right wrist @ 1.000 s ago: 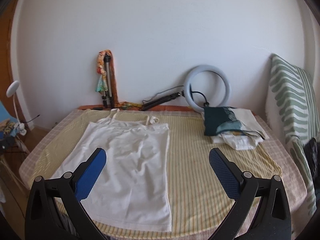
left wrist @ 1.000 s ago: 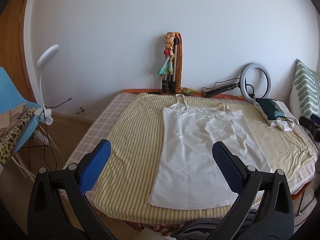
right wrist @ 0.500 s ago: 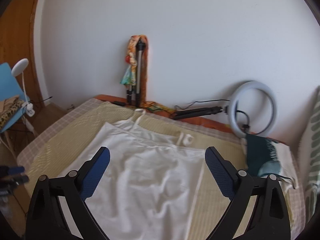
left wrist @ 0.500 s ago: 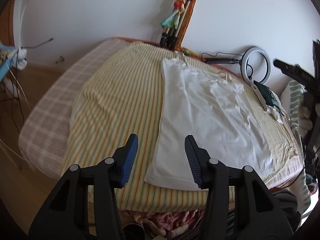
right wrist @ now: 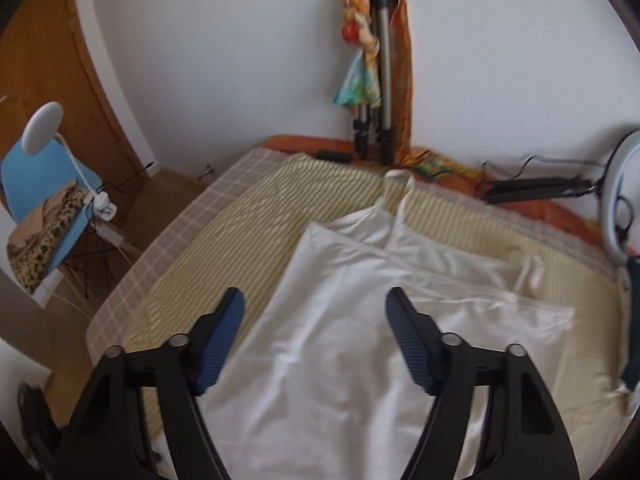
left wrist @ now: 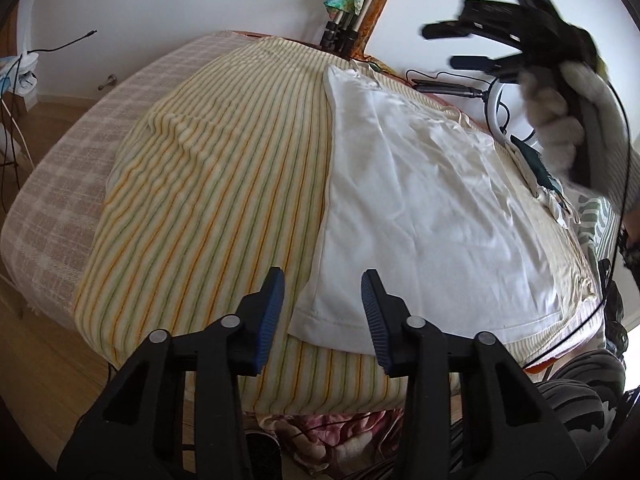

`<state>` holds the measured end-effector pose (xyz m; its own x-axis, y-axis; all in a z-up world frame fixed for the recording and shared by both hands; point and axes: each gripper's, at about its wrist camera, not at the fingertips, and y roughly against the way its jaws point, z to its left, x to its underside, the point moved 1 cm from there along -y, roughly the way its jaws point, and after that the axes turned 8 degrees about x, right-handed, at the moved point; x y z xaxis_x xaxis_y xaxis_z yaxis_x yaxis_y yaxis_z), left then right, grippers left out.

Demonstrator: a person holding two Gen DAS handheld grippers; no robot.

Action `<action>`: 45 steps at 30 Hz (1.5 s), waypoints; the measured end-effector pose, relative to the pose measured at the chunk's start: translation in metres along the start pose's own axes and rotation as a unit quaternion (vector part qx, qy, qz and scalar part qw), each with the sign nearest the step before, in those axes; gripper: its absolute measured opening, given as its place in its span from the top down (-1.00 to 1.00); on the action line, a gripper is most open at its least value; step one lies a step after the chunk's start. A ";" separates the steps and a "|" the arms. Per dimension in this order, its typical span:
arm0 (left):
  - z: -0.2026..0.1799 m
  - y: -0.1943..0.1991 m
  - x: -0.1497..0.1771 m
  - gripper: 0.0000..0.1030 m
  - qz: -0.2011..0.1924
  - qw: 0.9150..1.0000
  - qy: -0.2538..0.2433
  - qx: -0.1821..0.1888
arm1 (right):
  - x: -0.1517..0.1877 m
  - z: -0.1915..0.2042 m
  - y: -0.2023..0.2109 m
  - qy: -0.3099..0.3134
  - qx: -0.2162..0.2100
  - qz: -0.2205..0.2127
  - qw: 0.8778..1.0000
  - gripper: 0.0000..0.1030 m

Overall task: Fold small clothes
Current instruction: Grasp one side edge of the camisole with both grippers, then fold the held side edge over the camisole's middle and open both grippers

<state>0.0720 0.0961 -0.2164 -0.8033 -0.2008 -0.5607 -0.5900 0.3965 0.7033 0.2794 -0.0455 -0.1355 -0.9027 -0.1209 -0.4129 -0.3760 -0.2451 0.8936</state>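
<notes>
White camisole [left wrist: 424, 208] is lying flat and spread out on a yellow striped cover [left wrist: 208, 184], which is itself lying over a checked mattress [left wrist: 60, 168]; its thin straps [right wrist: 394, 200] are pointing toward the far wall and its hem [left wrist: 332, 322] is facing the near edge. No container is showing in either view; the only stack is a small pile of folded clothes [left wrist: 540, 168] sitting near the far right edge of the cover, partly hidden. Left gripper [left wrist: 322, 316] is hovering just above the near left corner of the hem, its blue-padded jaws standing a moderate gap apart with nothing between them; the hem corner is appearing in that gap, and whether the pads are touching the cloth cannot be told. Right gripper [right wrist: 315, 338] is hanging over the upper half of the garment, jaws spread wider and gripping nothing, with the cloth showing between and beyond them. In the left wrist view the right gripper [left wrist: 520, 36] is appearing blurred at the upper right, above the garment's strap end. A tripod [right wrist: 376, 80] draped with a colourful scarf is leaning against the wall, a ring light [right wrist: 624, 184] is standing to the right, and a blue chair [right wrist: 44, 184] with a leopard-print cloth is standing at the left
</notes>
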 end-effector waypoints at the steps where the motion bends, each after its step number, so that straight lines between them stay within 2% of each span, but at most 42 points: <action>1: 0.000 -0.001 0.001 0.29 0.002 1.000 0.000 0.001 | -0.004 0.002 -0.010 -0.012 -0.005 0.010 1.000 -0.31; 4: 0.001 -0.004 0.003 0.37 0.002 1.000 -0.003 0.001 | -0.016 0.006 -0.042 -0.041 -0.016 0.039 0.998 -0.27; 6: 0.003 -0.007 0.005 0.45 0.005 1.000 0.001 0.005 | -0.022 0.012 -0.058 -0.045 -0.018 0.056 0.997 -0.10; 8: 0.005 -0.009 0.006 0.51 0.006 1.000 0.001 0.005 | -0.029 0.019 -0.072 -0.037 -0.009 0.068 0.997 -0.10; 13: 0.009 -0.009 0.006 0.80 0.002 1.000 0.001 0.012 | -0.036 0.035 -0.103 -0.017 0.009 0.084 0.996 -0.07; 17: 0.012 -0.008 0.005 0.85 -0.002 1.000 0.010 0.025 | -0.043 0.043 -0.124 -0.005 0.028 0.093 0.995 -0.04; 20: 0.009 -0.006 0.003 0.86 -0.007 0.999 0.007 0.031 | -0.047 0.049 -0.140 0.010 0.043 0.103 0.994 0.19; 25: 0.003 0.002 -0.001 0.87 -0.019 0.999 -0.006 0.039 | -0.053 0.058 -0.159 0.035 0.077 0.112 0.990 0.24; 30: -0.005 0.005 -0.003 0.88 -0.023 0.999 -0.016 0.044 | -0.053 0.060 -0.178 0.050 0.104 0.131 0.985 0.47; 32: -0.008 0.006 -0.004 0.88 -0.024 0.998 -0.020 0.047 | -0.053 0.060 -0.180 0.056 0.110 0.127 0.984 0.53; 34: -0.012 0.008 -0.005 0.88 -0.025 0.998 -0.025 0.049 | -0.054 0.057 -0.181 0.059 0.117 0.124 0.984 0.80; 36: -0.017 0.009 -0.006 0.88 -0.026 0.998 -0.031 0.051 | -0.054 0.053 -0.180 0.050 0.104 0.124 0.986 0.93; 45: -0.053 0.016 -0.011 0.89 -0.028 0.994 -0.075 0.068 | -0.054 0.013 -0.136 0.015 0.061 0.077 0.995 0.96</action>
<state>0.0670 0.0572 -0.1764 -0.7422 -0.0944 -0.6635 -0.6091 0.5079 0.6091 0.3763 0.0072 -0.2328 -0.9455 -0.1772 -0.2731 -0.2583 -0.1023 0.9606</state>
